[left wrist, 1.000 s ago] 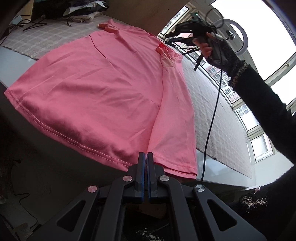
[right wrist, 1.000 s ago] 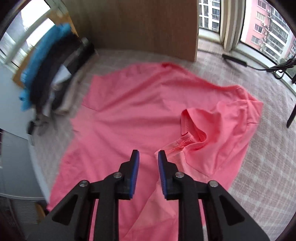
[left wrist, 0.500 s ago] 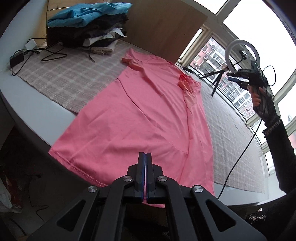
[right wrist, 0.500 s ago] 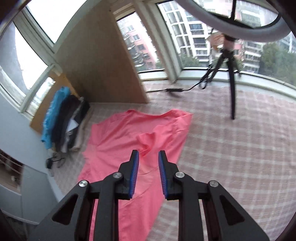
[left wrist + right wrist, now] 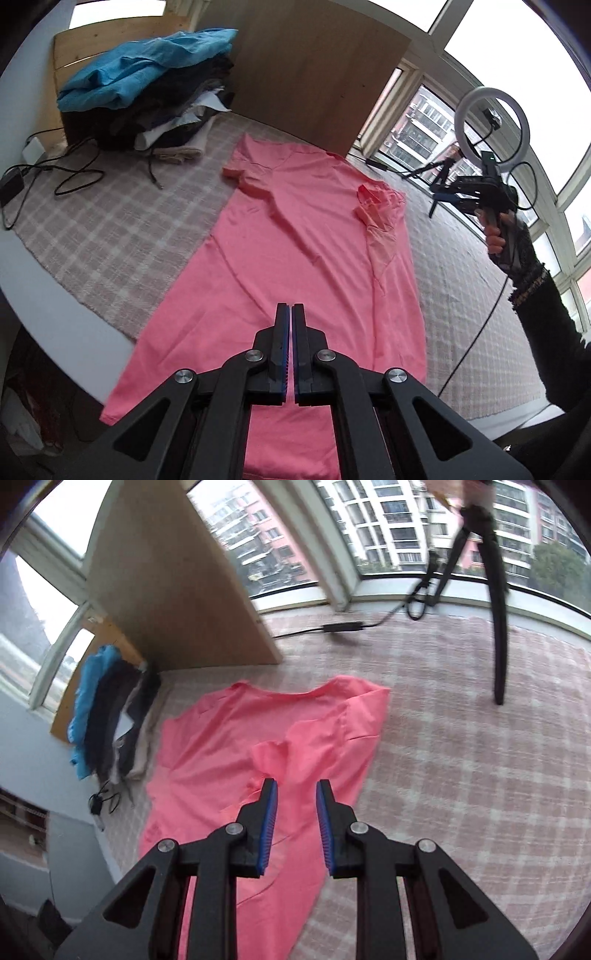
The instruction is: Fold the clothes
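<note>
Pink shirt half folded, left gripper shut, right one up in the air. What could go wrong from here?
1. The left gripper looks shut at the pink shirt's near end; whether it grips cloth is unclear, so a lift might slip or drag the shirt.
2. The folded-over sleeve is rumpled, so another fold may lock in creases.
3. The right gripper, open, hangs near the tripod; a swing might knock it.

shirt (image 5: pixel 303 236) lies on mat (image 5: pixel 92 236), clothes pile (image 5: pixel 147 99) behind its left.

Pink shirt (image 5: pixel 303 236) on beige-and-white checked cloth (image 5: pixel 110 236); blue-topped dark clothes pile (image 5: pixel 147 88); blue-padded black claws.
</note>
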